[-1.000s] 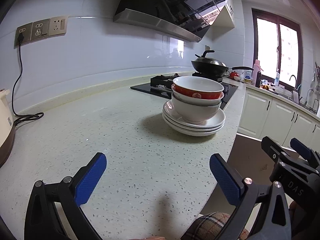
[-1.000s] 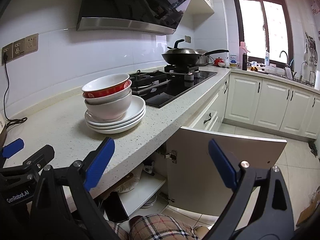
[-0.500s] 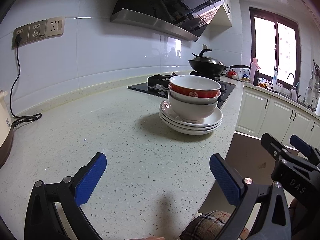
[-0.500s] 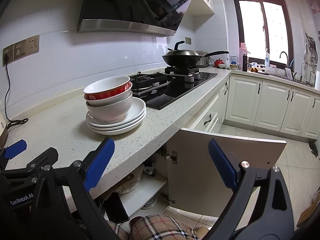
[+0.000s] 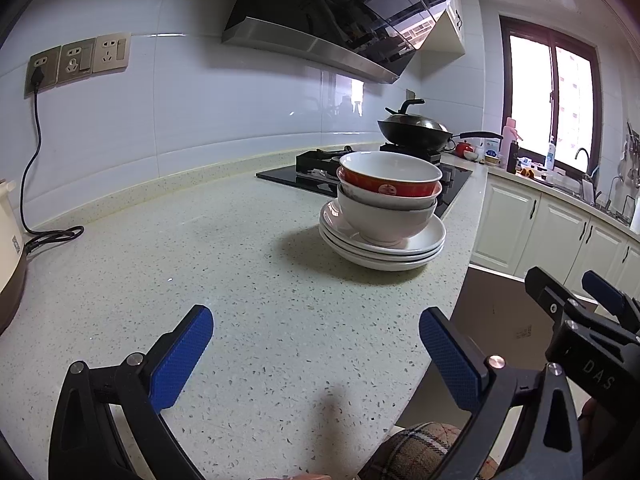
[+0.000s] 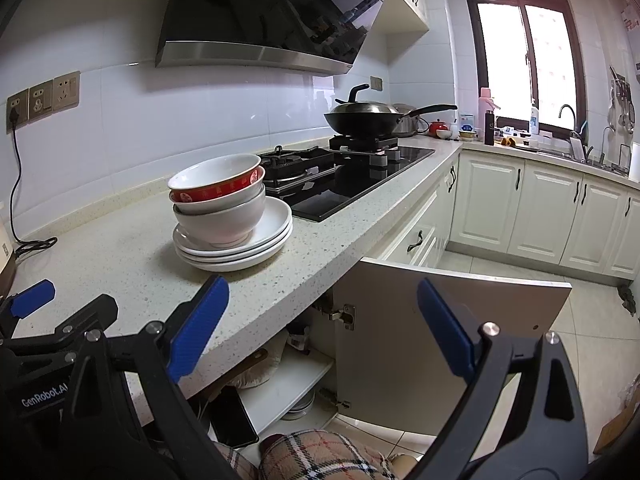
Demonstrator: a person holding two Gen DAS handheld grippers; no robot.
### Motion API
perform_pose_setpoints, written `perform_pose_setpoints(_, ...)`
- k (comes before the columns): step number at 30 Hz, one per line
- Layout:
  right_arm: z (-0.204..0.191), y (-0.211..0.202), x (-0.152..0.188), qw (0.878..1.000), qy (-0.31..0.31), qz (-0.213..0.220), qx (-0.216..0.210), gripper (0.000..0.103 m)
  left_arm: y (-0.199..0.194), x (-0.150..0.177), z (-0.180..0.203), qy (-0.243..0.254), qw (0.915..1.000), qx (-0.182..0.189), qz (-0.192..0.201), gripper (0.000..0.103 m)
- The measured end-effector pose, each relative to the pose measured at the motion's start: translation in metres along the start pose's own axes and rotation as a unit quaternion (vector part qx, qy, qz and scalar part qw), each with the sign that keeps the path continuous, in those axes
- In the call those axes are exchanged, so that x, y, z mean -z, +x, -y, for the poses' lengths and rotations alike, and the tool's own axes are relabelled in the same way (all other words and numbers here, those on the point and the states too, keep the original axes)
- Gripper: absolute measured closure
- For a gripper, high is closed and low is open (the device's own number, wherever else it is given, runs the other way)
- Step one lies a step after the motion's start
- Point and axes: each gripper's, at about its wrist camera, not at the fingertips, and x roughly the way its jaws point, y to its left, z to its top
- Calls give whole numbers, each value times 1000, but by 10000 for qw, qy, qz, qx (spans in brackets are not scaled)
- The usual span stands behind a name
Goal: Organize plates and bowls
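A stack of white plates (image 5: pixel 384 250) sits on the speckled counter (image 5: pixel 200 260) near its front edge, with nested bowls on it: a large white bowl (image 5: pixel 384 216) below and a red-banded bowl (image 5: pixel 390 178) on top. The stack also shows in the right wrist view (image 6: pixel 236 248). My left gripper (image 5: pixel 316 344) is open and empty, low over the counter, well short of the stack. My right gripper (image 6: pixel 320 320) is open and empty, off the counter's front edge, right of the stack. It shows at the right in the left wrist view (image 5: pixel 580 308).
A black hob (image 6: pixel 352 184) with a wok (image 6: pixel 362 118) lies beyond the stack. A cabinet door (image 6: pixel 440 320) stands open below the counter, with shelves (image 6: pixel 280 380) holding items. An appliance (image 5: pixel 8 248) and its cord (image 5: pixel 44 236) are at far left. White cabinets (image 6: pixel 540 216) line the right wall.
Both grippers have moved a little closer to the stack; it looks slightly larger and nearer in both views. Both stay open and empty.
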Motion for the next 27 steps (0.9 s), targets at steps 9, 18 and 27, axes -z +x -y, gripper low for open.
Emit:
perform_pose_setpoints(9, 1, 0, 0, 10000, -3, -7, -31, 7, -2, 0, 4, 47, 9999, 76, 64, 0)
perform_pose_setpoints(18, 2, 0, 1, 10000, 31, -8, -25, 7, -1, 0, 3, -23, 9999, 168, -14, 0)
perform_pose_setpoints(27, 4, -2, 1, 10000, 55, -13, 2, 7, 0, 2, 3, -43, 9998, 176, -104, 0)
